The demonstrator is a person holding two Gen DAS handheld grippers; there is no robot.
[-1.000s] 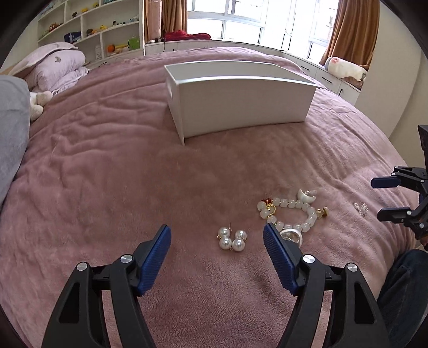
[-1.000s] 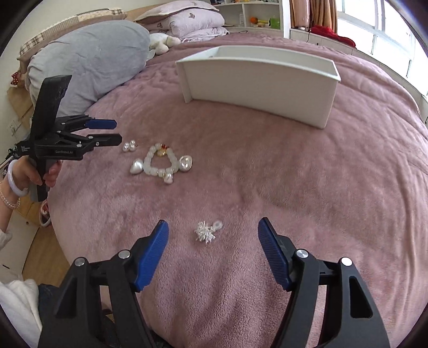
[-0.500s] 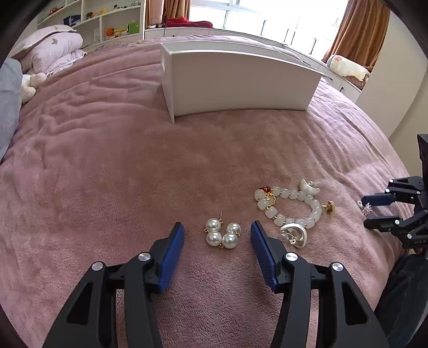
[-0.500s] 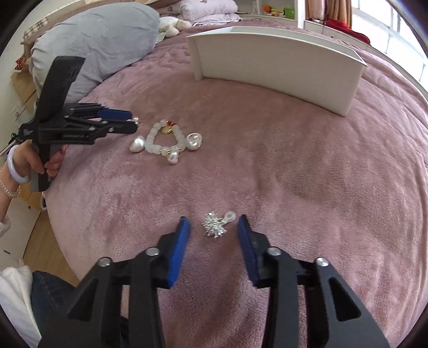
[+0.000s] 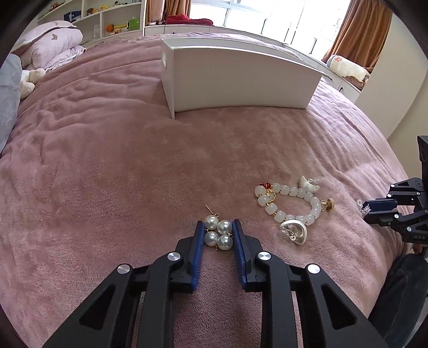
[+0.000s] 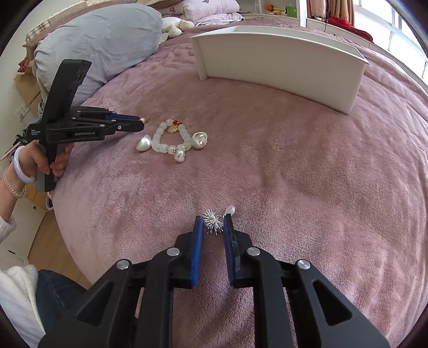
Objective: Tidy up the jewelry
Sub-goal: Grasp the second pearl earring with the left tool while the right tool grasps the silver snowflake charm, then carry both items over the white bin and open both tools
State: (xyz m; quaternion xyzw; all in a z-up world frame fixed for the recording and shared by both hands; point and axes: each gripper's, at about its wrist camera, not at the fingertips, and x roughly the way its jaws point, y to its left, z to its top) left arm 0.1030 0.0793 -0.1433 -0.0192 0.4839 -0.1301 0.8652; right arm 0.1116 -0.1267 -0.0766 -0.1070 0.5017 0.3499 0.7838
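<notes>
Pearl earrings [image 5: 218, 235], four white pearls in a tight cluster with gold fittings, lie on the pink blanket [image 5: 107, 174] at the near edge of the bed. The left gripper [image 5: 217, 232] has its blue pads narrowed onto this cluster, one pad against each side; the pearls sit at the pad tips and rest on the blanket.

Just right of the cluster lies a pale bead bracelet [image 5: 287, 204] with a red and gold charm, and with shell-shaped earrings [image 5: 293, 231] touching its near and far sides.

Farther right, a spiky silver earring [image 6: 213, 224] with a small pale drop lies between the blue pads of the right gripper [image 6: 213, 223]. The pads are narrowed to the width of the earring and appear to touch it on both sides. The earring is low against the blanket; whether it is lifted cannot be determined.

The white box [image 5: 240, 77] stands on the blanket at the far side, well apart from all jewelry pieces. Its interior is not visible from either wrist view.

A grey pillow [image 6: 99, 40] and folded pink bedding [image 5: 50, 46] lie at the far left of the bed. Shelves [image 5: 107, 18] and brown curtains [image 5: 358, 32] stand beyond.
</notes>
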